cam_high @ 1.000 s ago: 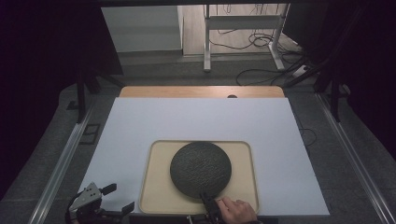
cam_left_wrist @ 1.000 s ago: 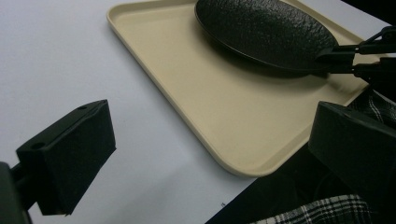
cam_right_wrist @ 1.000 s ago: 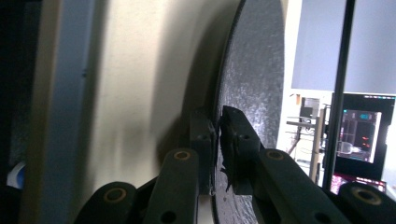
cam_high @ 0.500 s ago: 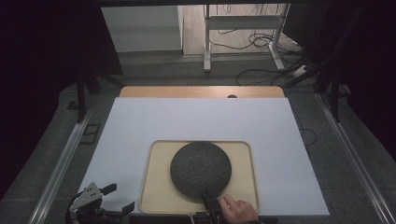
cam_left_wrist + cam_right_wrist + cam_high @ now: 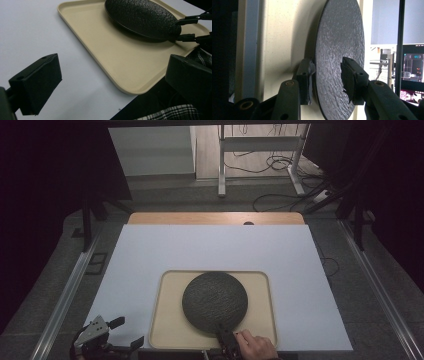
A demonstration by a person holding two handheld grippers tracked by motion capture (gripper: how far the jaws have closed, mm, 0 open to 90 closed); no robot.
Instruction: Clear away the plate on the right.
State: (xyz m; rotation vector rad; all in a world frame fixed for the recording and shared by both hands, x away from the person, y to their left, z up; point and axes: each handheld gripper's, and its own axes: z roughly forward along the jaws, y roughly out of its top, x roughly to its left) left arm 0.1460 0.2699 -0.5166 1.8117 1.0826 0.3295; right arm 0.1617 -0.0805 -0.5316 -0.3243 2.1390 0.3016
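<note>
We see a big white sheet (image 5: 210, 250) on the table, and in the lower middle of the high view a cream tray (image 5: 172, 330) lies on it. A round black plate (image 5: 215, 301) with a bumpy skin rests on the tray, a bit right of the tray's middle. At the bottom of the high view the right gripper (image 5: 226, 338) reaches to the plate's near edge, with the hand (image 5: 257, 347) behind it. In the right gripper view its jaws have just been opening: the plate's rim sits between them, but the pads (image 5: 347, 77) stand a little off it now. We think the plate has been let go and is set down on the tray. The left gripper (image 5: 122, 332) waits in the lower left corner of the high view, jaws wide apart, gripping nothing.
</note>
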